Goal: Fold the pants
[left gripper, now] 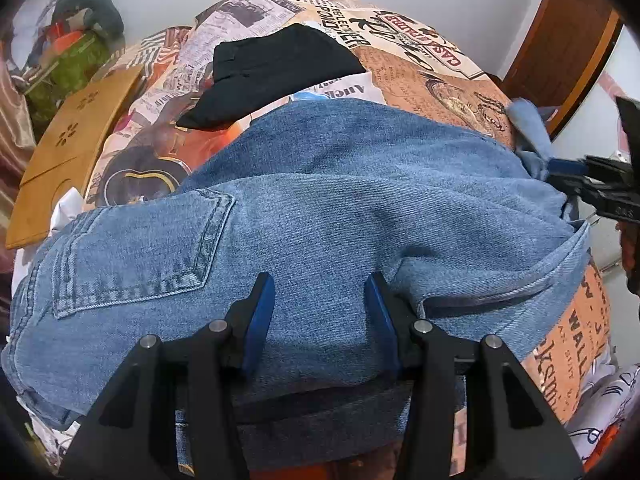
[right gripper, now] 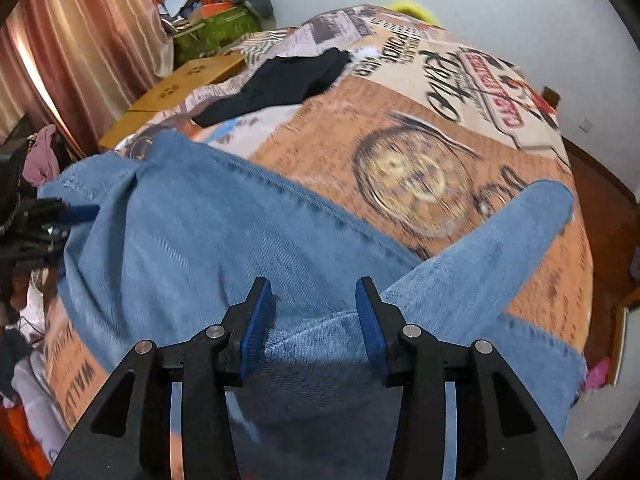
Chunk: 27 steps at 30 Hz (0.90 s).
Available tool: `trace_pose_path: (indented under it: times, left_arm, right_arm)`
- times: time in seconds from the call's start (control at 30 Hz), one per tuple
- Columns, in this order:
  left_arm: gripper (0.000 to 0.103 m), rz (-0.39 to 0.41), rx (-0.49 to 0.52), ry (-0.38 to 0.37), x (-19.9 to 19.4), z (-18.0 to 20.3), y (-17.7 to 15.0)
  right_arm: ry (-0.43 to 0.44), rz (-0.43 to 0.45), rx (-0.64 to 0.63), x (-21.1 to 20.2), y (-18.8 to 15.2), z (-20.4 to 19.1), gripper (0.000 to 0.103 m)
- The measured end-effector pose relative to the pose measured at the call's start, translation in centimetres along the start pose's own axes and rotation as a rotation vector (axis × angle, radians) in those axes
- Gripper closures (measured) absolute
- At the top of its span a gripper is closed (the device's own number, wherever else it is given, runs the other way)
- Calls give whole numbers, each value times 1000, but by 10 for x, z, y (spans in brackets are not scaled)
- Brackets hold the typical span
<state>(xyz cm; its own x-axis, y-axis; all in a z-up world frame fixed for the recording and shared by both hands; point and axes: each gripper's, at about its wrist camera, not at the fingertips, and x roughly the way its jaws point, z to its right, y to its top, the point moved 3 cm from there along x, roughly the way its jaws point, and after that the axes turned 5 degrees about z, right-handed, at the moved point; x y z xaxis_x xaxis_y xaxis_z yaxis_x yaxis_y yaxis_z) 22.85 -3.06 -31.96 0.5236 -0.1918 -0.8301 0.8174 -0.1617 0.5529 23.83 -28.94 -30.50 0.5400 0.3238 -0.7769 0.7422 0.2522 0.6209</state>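
The blue denim jeans (left gripper: 320, 200) lie spread over a bed covered with a newspaper-print bedspread (left gripper: 440, 80), the seat end with its back pocket (left gripper: 144, 252) toward the left tongs (left gripper: 320, 300) and the legs running off toward the right tongs (right gripper: 316, 304). In the left wrist view the left tongs stand apart over the seat, blue pads either side of flat cloth with nothing pinched between them. In the right wrist view the right tongs are also apart; a raised fold of denim sits between the pads, yet they do not look pressed onto it, though the frame is blurred. One leg end (right gripper: 532, 216) sticks out loose across the bedspread. Denim of this weight is heavy for a garment, soft but with some body, so it should hold a crease once laid over and will not slip much on the cotton cover; it will sag and drag if lifted by a single layer. Better holds are the thick stitched parts: the waistband, the side seam, the hem. A black folded garment (left gripper: 276, 68) and a wooden board (left gripper: 76, 140) lie further up the bed, well apart from the jeans.
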Motion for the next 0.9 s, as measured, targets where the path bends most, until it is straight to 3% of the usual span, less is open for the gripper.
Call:
trace_pose_path:
  times: [0.2,0.4,0.67,0.8,0.9]
  left_arm:
    - [56,0,3,2,-3,-1,2]
    - [56,50,31,24,-27,6,27]
    - [45,153,165,25,-36,54,94]
    - [45,130,214,9,-7,82,115]
    - [45,80,220,-11,19,94,119]
  right_arm:
    - [-24,-16,161,-19,-46,24,64]
    - [-49,60,309,-52,-74,51,61]
    - [-167,159,384,-73,-55,103,60]
    - [-202,173,413,-60,-38,128,44]
    - [-200,163,408,-45,-30,139,44]
